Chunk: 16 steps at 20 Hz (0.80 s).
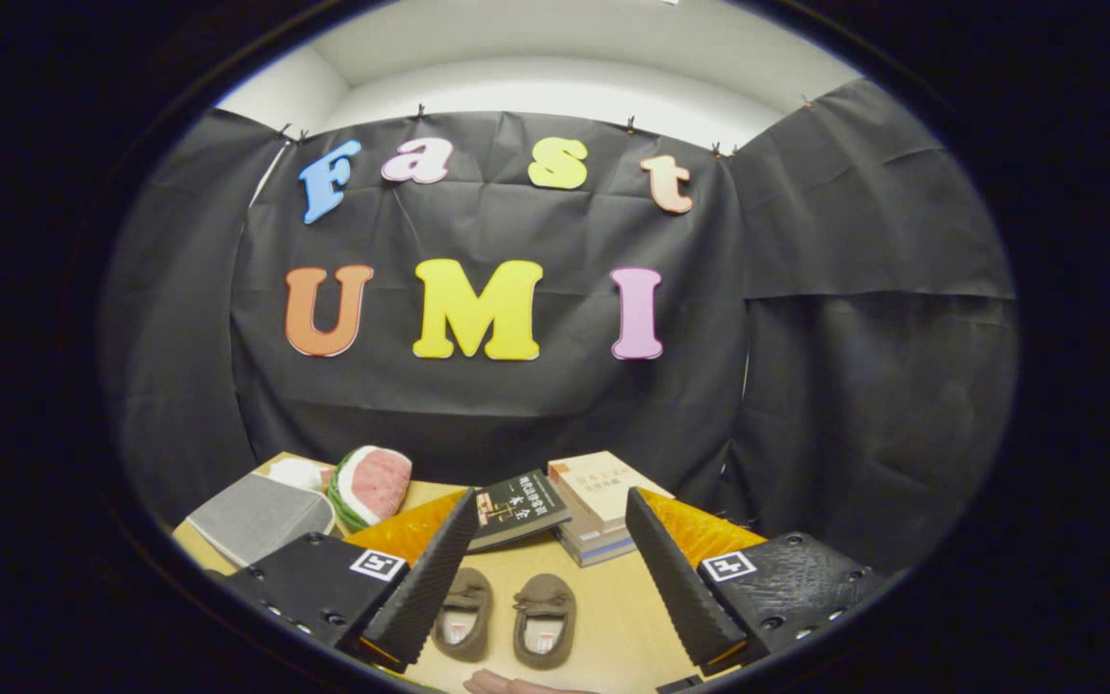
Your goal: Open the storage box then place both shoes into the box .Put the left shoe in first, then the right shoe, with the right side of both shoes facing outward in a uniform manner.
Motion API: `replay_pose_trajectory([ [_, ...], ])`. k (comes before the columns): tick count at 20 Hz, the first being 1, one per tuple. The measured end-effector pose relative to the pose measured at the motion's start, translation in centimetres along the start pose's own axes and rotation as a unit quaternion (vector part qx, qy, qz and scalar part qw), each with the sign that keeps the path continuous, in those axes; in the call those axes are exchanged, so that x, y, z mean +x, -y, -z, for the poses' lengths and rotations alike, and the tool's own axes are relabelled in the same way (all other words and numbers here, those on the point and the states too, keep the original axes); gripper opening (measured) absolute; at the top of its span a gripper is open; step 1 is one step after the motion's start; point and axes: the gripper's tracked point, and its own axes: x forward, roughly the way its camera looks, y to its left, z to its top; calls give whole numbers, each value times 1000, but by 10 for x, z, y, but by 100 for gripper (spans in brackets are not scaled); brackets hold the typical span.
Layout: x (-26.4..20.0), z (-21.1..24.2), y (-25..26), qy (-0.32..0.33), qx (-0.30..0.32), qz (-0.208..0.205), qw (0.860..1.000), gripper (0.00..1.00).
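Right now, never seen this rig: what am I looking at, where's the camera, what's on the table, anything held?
This is a hand-held two-finger gripper, not a robot arm. The fisheye camera rides on it and looks forward along its fingers, which stand wide apart and hold nothing. Between them on the wooden table lies a pair of brown shoes, side by side. Beyond them is a stack of books, a dark book, a watermelon-slice cushion and a grey flat item I can't identify. Near the shoes, part of a person's hand rests.
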Motion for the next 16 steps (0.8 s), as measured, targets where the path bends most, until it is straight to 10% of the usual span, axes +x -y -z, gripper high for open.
replay_pose_trajectory([
  [9,86,82,-94,-162,105,-103,976,95],
  [16,110,145,-223,-311,205,-270,888,95],
])
